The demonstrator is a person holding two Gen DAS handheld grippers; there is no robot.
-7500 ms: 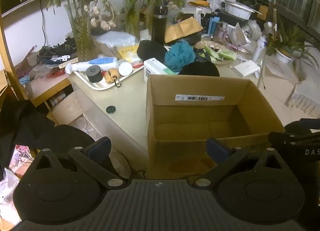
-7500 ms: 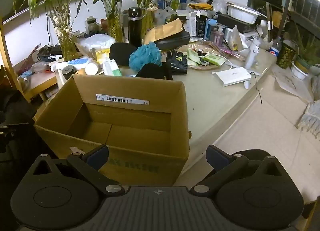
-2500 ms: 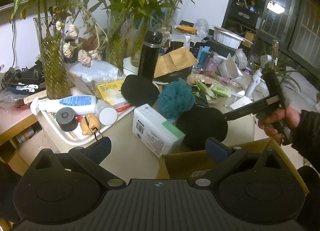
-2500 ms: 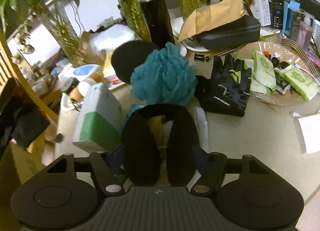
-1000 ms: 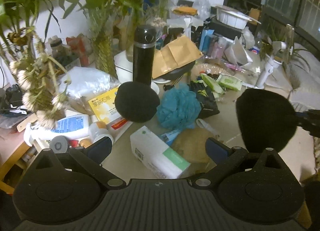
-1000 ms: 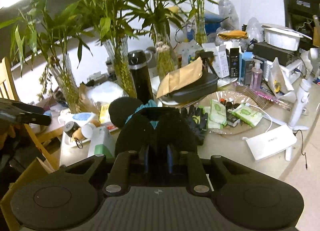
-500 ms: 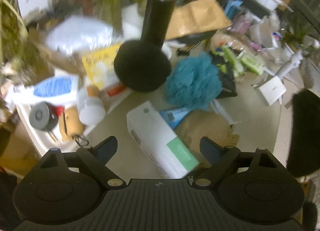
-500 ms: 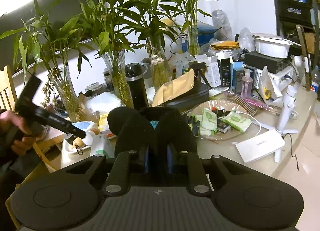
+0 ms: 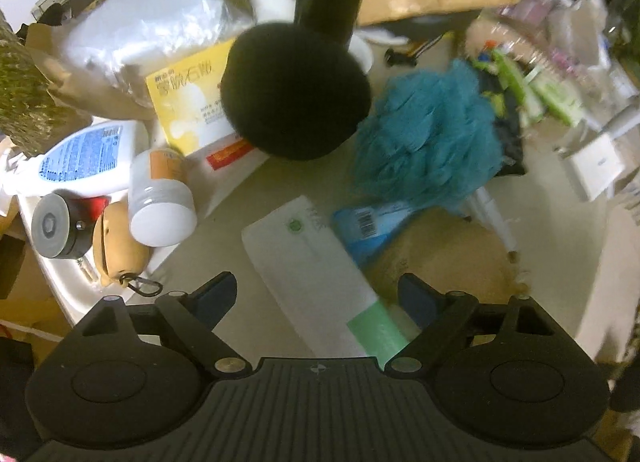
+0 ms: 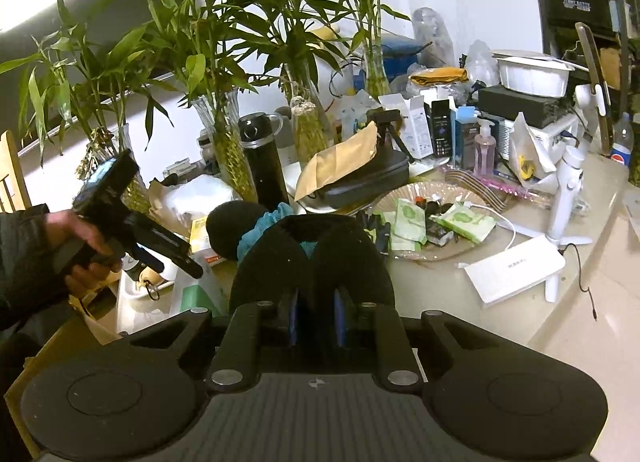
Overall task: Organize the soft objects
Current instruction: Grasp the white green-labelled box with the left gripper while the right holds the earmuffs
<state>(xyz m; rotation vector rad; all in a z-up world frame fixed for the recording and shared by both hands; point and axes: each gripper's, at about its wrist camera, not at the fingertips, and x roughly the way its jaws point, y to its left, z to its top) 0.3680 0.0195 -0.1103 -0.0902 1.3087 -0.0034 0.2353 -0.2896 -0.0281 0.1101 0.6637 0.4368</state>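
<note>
The right gripper [image 10: 314, 318] pinches a folded black pad [image 10: 312, 258], fold upward (long axis upright). The left gripper [image 9: 316, 296] gapes wide, empty, another black pad [image 9: 294, 92] well beyond its fingertips.

The right gripper [image 10: 314, 320] has lifted the folded black fuzzy pad [image 10: 312, 262] off the desk. The left gripper [image 9: 316, 298] has dropped closer over the white-and-green carton [image 9: 320, 278], nearing the round black fuzzy pad [image 9: 294, 90].

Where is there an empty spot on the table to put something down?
Bare tabletop shows between the black sponge, blue bath pouf and white-green box. More lies in front of the white power bank. The tray side and back are crowded.
</note>
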